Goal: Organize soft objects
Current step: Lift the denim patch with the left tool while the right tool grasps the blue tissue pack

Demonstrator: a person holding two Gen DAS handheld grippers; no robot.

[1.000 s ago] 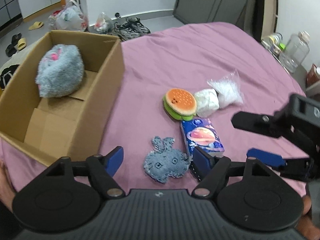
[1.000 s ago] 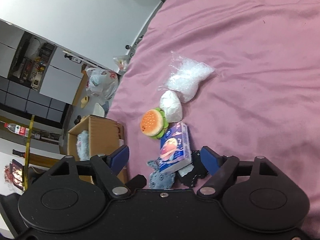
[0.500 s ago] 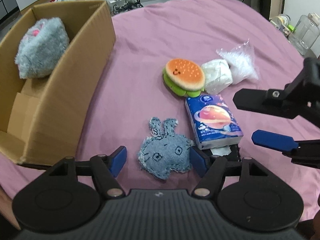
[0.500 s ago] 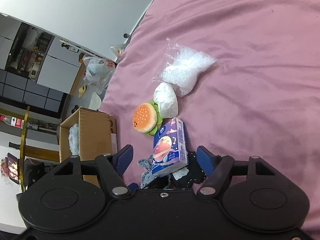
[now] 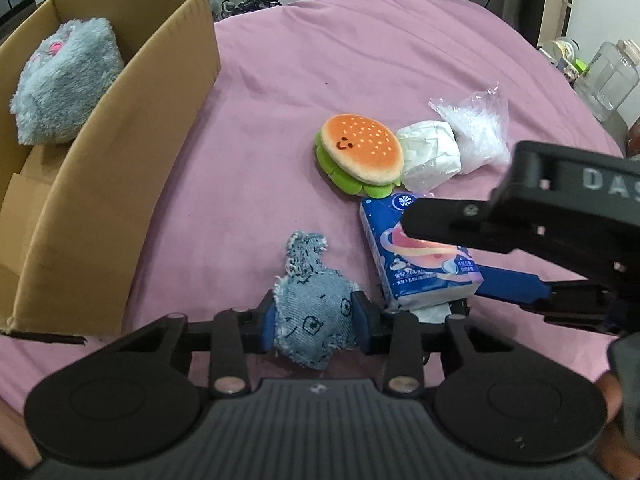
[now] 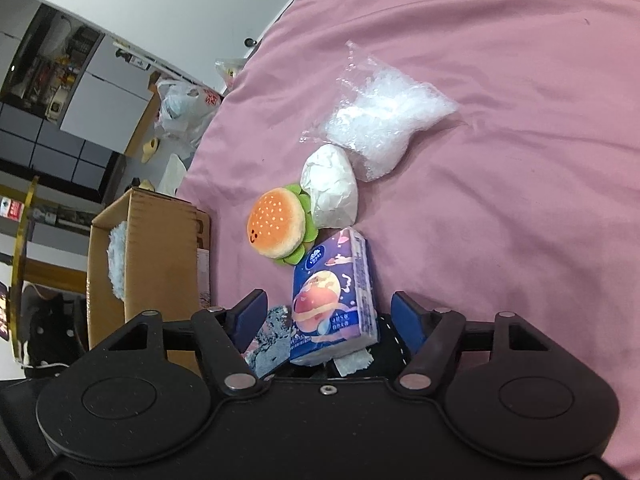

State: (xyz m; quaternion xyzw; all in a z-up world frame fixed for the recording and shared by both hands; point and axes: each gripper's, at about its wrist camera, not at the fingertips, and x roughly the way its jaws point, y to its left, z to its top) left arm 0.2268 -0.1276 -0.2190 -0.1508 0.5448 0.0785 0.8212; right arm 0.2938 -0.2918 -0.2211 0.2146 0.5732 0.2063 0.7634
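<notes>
Denim bunny (image 5: 316, 316) sits squeezed between the blue pads of the left tongs (image 5: 314, 320), its ears pointing away from the hand toward the middle of the pink bed (image 5: 360, 60); the jaws are closing and already press its sides. From this grip the cardboard box (image 5: 132, 160) lies up and to the left, near enough for a short lift and swing, with a grey furry toy (image 5: 64, 88) already inside.

The right tongs (image 6: 332, 320) straddle the tissue pack (image 6: 336, 292), jaws closing but the pads not yet touching it; its long side runs along the fingers. Just beyond lie the burger plush (image 6: 276, 224), a white wad (image 6: 332, 192) and a clear plastic bag (image 6: 384, 128).
</notes>
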